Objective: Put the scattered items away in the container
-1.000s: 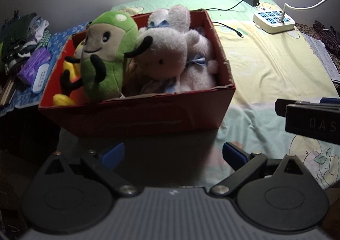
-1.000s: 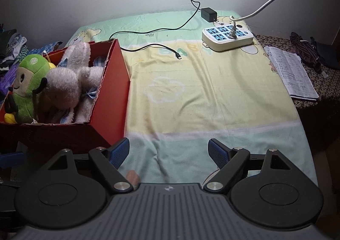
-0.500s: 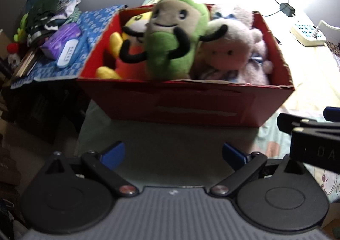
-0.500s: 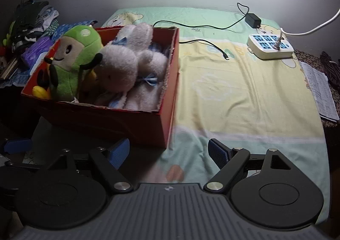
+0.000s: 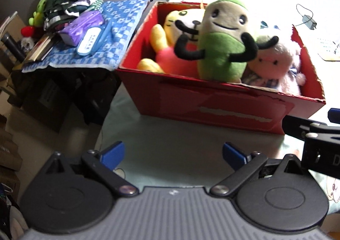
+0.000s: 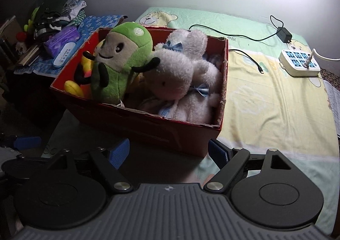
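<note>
Both wrist views near red box (image 5: 223, 103)

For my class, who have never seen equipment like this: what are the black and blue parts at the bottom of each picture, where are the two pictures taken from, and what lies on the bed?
Each picture comes from a camera mounted on a hand-held two-finger gripper, looking forward along its fingers. A person holds one in each hand; there is no robot. The black arms with blue pads are the left gripper and the right gripper. Both are open and hold nothing. Ahead, on the bedsheet, stands a red box holding a green plush toy, a white plush toy and a yellow plush toy. Also on the sheet lie a power strip and a black charger cable. The sheet shows no loose toys.
</note>
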Demonstrator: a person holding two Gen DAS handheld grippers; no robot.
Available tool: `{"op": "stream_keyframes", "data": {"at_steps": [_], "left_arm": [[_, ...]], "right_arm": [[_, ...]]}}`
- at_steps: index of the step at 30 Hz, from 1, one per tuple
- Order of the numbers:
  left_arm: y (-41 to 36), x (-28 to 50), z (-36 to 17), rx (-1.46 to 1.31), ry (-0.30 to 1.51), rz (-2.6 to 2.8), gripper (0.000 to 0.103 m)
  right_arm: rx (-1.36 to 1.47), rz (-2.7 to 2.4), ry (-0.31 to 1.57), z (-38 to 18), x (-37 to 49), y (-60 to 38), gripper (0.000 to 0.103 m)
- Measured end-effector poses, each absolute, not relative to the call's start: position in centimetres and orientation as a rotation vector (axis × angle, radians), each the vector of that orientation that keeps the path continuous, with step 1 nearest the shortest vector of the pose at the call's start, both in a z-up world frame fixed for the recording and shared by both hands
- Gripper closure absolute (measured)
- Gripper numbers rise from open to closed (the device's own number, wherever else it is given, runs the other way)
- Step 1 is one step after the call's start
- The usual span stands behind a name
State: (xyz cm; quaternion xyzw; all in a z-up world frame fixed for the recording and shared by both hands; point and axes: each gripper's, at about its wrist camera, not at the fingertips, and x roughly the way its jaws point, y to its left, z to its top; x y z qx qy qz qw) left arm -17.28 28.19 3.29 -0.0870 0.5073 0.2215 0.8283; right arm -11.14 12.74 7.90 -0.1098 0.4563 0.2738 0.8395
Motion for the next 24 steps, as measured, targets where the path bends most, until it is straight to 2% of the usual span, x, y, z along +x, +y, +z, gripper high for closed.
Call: {"op": "stream_keyframes", "data": {"at_steps": [24], "left_arm": [[31.9,-14.7,7.8,-0.166,1.028,0.462,0.003]], "right_arm": [[-0.162,0.617,0.882,11.6,-9.1,15.2,0.020]]}}
